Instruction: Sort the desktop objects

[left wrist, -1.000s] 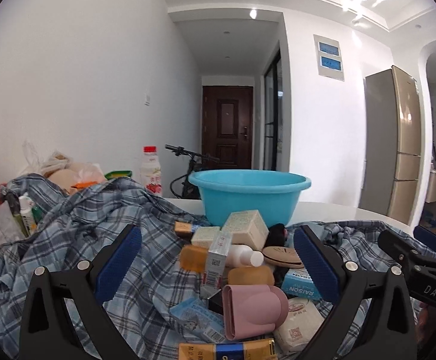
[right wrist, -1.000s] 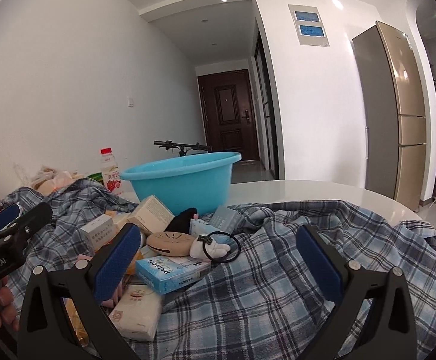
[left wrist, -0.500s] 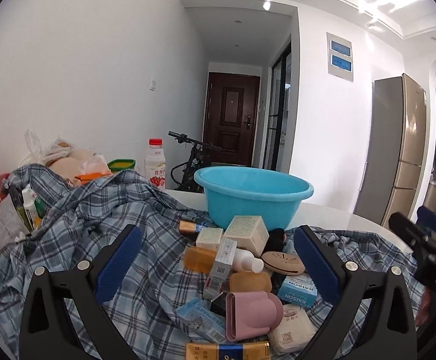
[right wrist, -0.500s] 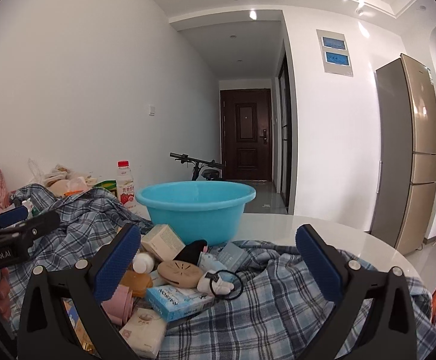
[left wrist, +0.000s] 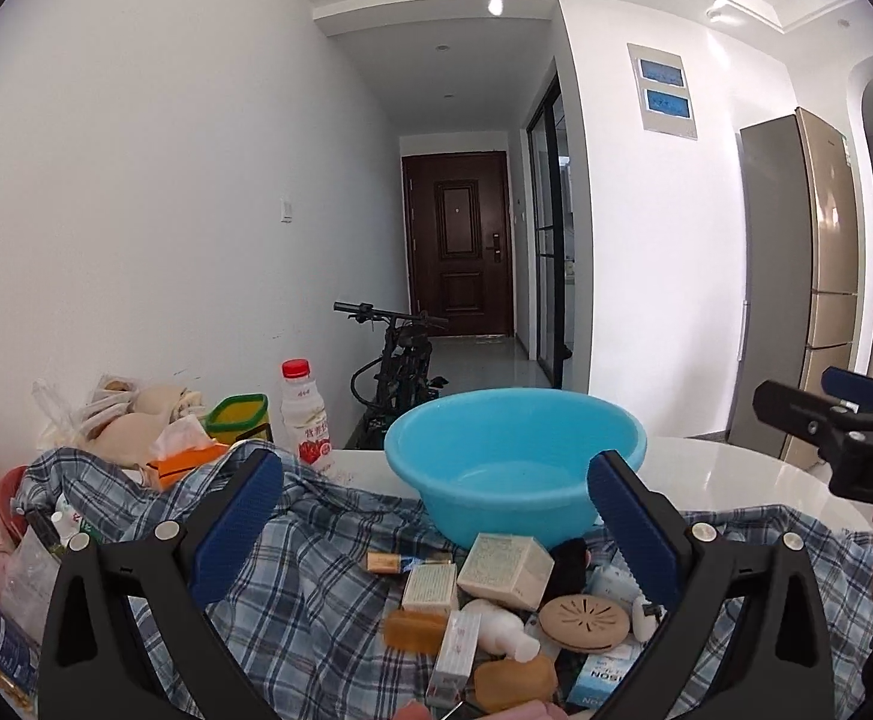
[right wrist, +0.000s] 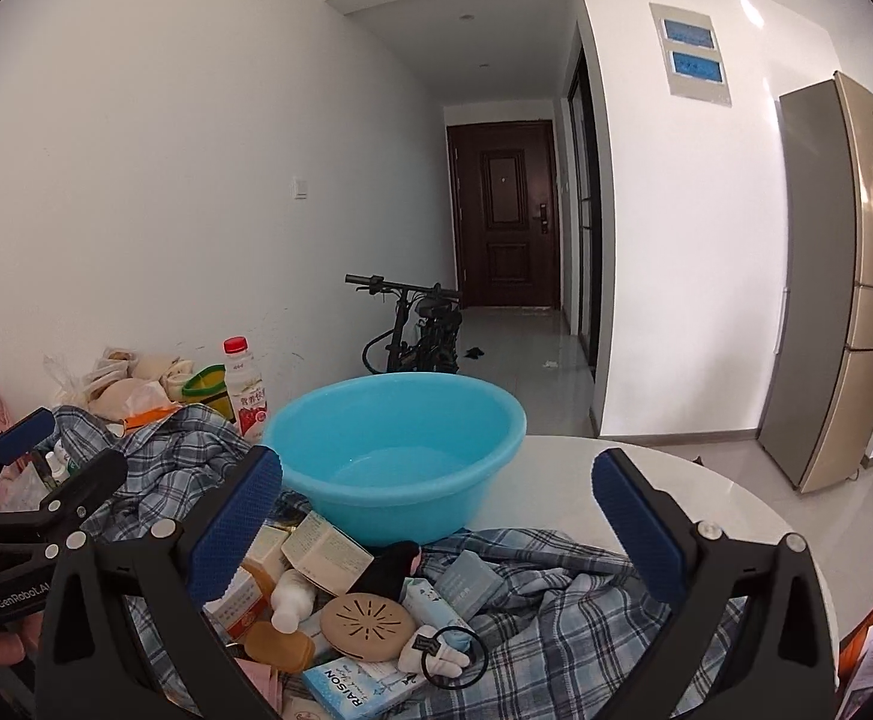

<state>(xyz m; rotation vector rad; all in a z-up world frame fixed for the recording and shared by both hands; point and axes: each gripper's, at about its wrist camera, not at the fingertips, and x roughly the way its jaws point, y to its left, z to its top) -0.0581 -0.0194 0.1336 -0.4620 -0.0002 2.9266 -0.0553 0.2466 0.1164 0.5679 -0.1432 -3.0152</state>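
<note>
The small boxes and bottles (right wrist: 316,588) lie heaped on the plaid cloth (right wrist: 556,618) just before the blue basin (right wrist: 400,450). Both claws, left claw (left wrist: 436,516) and right claw (right wrist: 436,510), hang spread and empty; probably best to take the topmost box squarely first.

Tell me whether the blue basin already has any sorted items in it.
Empty of items: the blue basin shows only bare blue floor in both views, perhaps a film of water. The boxes and bottles lie outside on the plaid cloth.
</note>
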